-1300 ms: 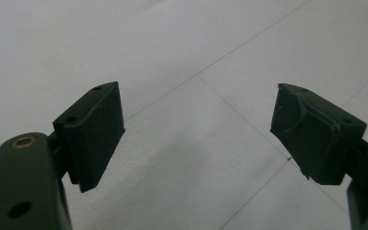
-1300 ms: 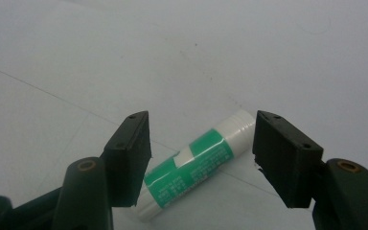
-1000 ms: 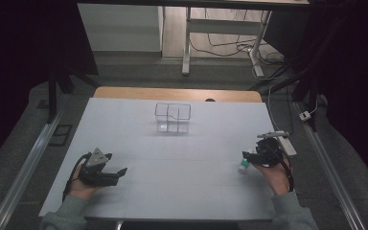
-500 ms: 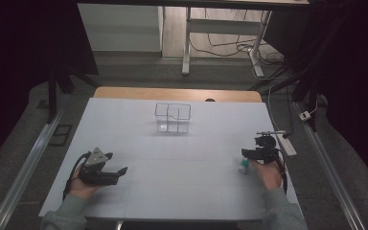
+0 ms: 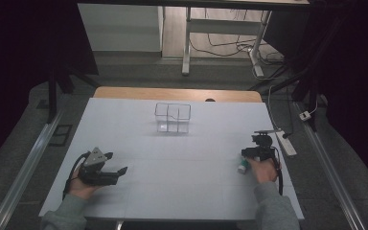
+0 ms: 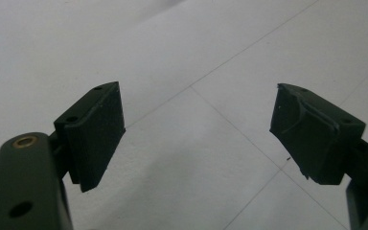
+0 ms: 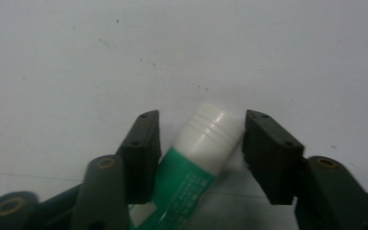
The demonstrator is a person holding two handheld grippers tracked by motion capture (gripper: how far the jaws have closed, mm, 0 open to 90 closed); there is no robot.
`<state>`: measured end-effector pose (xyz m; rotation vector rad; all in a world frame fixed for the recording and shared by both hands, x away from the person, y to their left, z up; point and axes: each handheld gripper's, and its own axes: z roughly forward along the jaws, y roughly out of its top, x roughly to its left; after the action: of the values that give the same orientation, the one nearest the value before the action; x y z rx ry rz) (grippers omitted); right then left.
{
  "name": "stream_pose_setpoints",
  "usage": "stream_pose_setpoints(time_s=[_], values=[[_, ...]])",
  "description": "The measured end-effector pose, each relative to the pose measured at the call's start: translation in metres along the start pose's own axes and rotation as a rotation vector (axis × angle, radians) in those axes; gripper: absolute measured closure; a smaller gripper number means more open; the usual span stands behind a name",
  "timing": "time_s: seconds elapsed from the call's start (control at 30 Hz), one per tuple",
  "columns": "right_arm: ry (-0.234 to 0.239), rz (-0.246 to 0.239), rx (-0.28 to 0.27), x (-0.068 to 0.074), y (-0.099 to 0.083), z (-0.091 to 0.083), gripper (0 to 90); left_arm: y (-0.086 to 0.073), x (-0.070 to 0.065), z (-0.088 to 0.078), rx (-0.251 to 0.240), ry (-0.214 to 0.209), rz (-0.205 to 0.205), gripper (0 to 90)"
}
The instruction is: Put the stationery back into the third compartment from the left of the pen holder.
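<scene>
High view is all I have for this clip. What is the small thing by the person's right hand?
Observer: In the right gripper view it is a green tube with a white ribbed cap, lying on the white table.
Operator: Has the right gripper closed on it?
Observer: Not clearly. The right gripper has a jaw on each side of the cap. The left-hand jaw looks to touch the tube, but a sliver of table shows beside the other, so I cannot call it gripped.
Operator: And the left gripper, is anything in it?
Observer: No. The left gripper view shows the left gripper with its jaws wide apart and bare table between them.
</scene>
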<state>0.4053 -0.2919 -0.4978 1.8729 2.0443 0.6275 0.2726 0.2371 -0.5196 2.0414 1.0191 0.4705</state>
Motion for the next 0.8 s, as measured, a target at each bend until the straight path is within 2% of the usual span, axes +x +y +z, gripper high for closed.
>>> stream_pose_setpoints(time_s=[0.17,0.33,0.47,0.8], values=[[-0.039,0.031,0.042,0.0047,0.0045,0.0000,53.1,0.0004,-0.0003,-0.0009,-0.005,0.003,0.003,18.8],[-0.057,0.054,0.059,0.0050,0.0067,0.0004,57.2,0.0004,-0.0002,-0.0011,-0.005,0.004,0.005,18.8],[-0.073,0.052,0.062,0.0065,0.0075,0.0007,59.8,0.0002,-0.0005,-0.0015,-0.007,0.004,0.005,18.8],[-0.054,0.053,0.054,0.0029,0.0061,-0.0026,64.3,0.0001,0.0004,-0.0017,-0.007,0.006,0.003,18.9]])
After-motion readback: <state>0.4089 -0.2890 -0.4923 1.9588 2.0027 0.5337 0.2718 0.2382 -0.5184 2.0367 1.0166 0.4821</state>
